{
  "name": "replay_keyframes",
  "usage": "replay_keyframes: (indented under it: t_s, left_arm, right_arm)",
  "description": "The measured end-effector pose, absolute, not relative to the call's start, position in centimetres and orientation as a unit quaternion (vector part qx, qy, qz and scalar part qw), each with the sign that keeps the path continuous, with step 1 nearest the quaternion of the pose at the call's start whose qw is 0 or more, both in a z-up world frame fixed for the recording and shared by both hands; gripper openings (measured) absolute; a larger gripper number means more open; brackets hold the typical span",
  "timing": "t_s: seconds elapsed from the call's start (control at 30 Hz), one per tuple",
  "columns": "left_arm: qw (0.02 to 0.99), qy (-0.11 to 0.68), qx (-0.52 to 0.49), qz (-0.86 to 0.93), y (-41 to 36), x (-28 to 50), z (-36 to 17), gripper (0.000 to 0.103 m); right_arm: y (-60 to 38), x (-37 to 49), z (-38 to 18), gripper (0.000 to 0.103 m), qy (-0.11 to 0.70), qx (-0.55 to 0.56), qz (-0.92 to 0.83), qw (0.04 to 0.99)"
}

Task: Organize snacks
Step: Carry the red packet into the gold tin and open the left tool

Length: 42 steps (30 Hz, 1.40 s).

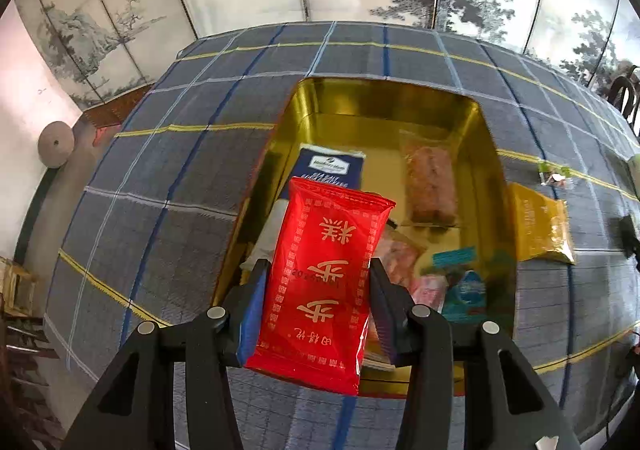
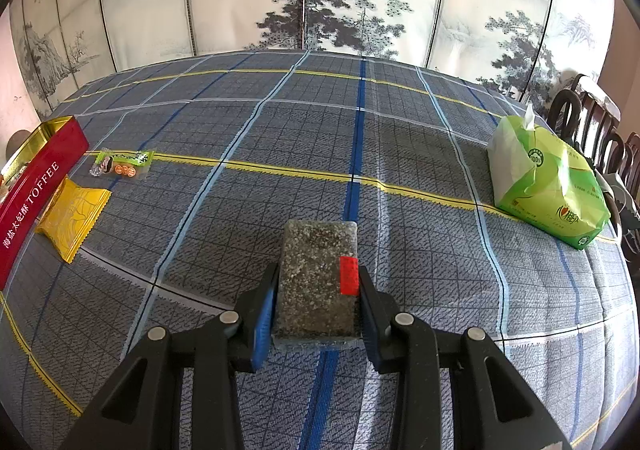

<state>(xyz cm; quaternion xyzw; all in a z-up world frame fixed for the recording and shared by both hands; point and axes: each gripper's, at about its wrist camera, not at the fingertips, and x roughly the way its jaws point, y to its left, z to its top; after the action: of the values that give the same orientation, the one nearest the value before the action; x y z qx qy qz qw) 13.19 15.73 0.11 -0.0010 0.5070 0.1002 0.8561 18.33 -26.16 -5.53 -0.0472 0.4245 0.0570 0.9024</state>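
Two snacks are in your grippers, one each. Your left gripper (image 1: 318, 282) is clamped on a red packet (image 1: 326, 270) by its long edges; the packet's long axis runs away from you along the fingers, its far end hanging over the open gold-lined tin (image 1: 472, 121). White Chinese characters on the red wrapper read upside down from your side, above a faint printed date code. Inside the tin lie a navy packet (image 1: 332, 165) with a small white logo too blurred to read, a clear-wrapped pinkish bar (image 1: 432, 185) and a teal packet (image 1: 460, 282). Your right gripper (image 2: 316, 294) is clamped on a dark speckled bar (image 2: 314, 278), again lengthwise along the fingers, pointing out over the blue plaid tablecloth (image 2: 400, 169); a small red label sits on its right edge, its print illegible. At the left of the right wrist view, the tin's red outer side reads "TOFFEE" after Chinese characters. Just beside it lies a yellow packet (image 2: 74, 219), and beyond that a small green-and-clear candy (image 2: 122, 163). Far right stands a green tissue pack (image 2: 548, 185) marked "100%".
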Motion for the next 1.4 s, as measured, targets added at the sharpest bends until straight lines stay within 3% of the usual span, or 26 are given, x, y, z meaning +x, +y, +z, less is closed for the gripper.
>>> replay_keyframes:
  t_s: [0.67,1.03,1.4]
  left_arm:
    - [0.857,0.507,0.013,0.091,15.8,13.2,-0.5,0.048]
    - [0.862,0.498,0.027,0.093,15.5,12.8,-0.1,0.061]
    - [0.876,0.468,0.034,0.111,15.2,10.9,1.9,0.067]
  right_arm:
    - [-26.0,18.3,-5.5,0.037,0.424,-0.048,0.056,0.902]
    - [-26.4,18.6,-5.6,0.037,0.425,-0.047,0.048,0.903]
    - [-26.7,19.1,-5.5,0.037,0.433,-0.048,0.041,0.899]
